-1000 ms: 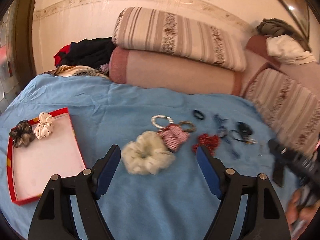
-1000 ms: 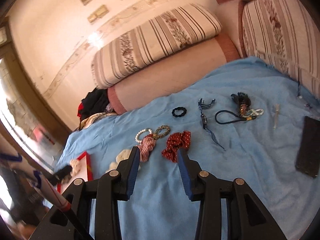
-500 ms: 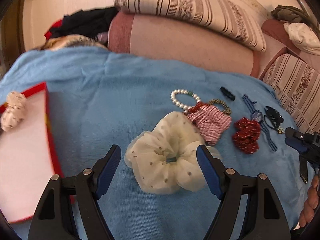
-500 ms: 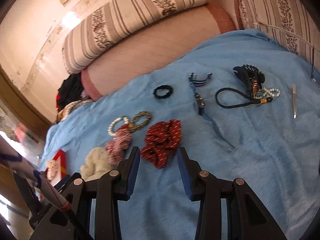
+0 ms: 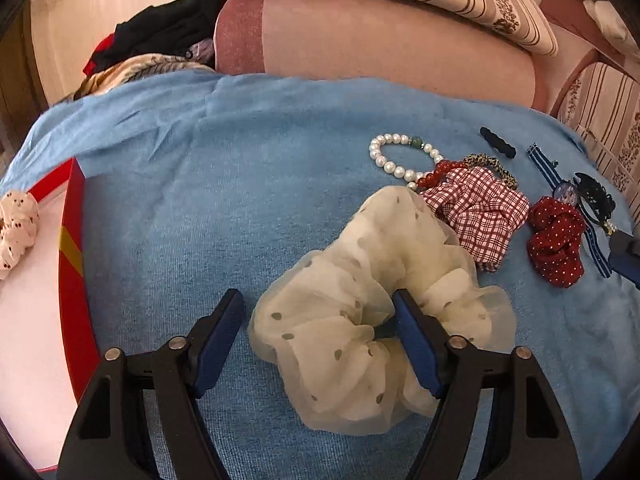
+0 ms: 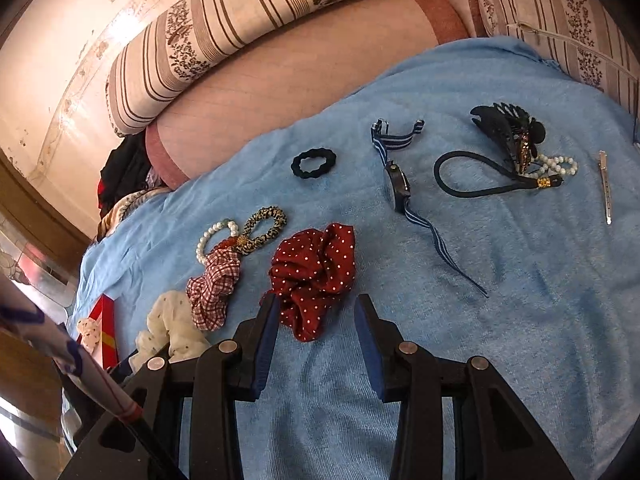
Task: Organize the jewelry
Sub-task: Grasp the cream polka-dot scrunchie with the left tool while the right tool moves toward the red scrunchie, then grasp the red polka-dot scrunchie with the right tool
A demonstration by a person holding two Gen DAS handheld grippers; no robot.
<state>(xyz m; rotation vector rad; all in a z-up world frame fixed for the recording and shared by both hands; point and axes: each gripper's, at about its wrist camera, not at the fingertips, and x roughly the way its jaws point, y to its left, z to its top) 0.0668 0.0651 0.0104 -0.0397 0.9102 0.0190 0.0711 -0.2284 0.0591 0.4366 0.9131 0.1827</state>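
Observation:
A cream dotted scrunchie (image 5: pixel 372 296) lies on the blue cloth (image 5: pixel 240 168). My left gripper (image 5: pixel 318 312) is open around its left half, with the right finger (image 5: pixel 416 344) set in the scrunchie's centre hole. A red-rimmed tray (image 5: pixel 72 264) at the left holds a white scrunchie (image 5: pixel 16 224). My right gripper (image 6: pixel 316 316) is open just in front of a dark red dotted scrunchie (image 6: pixel 314 272). A checked scrunchie (image 6: pixel 214 284), a pearl bracelet (image 5: pixel 396 156) and a leopard hair tie (image 6: pixel 264 228) lie between the two.
A black hair tie (image 6: pixel 314 162), a striped-strap watch (image 6: pixel 398 184), a black claw clip (image 6: pixel 508 128), a dark cord loop (image 6: pixel 472 184) and a metal clip (image 6: pixel 605 188) lie further right. Striped cushions (image 6: pixel 260 28) and a pink bolster (image 5: pixel 380 36) border the cloth behind.
My left gripper has moved forward and down onto the cream scrunchie, its right finger now in the hole. My right gripper has moved closer to the red scrunchie.

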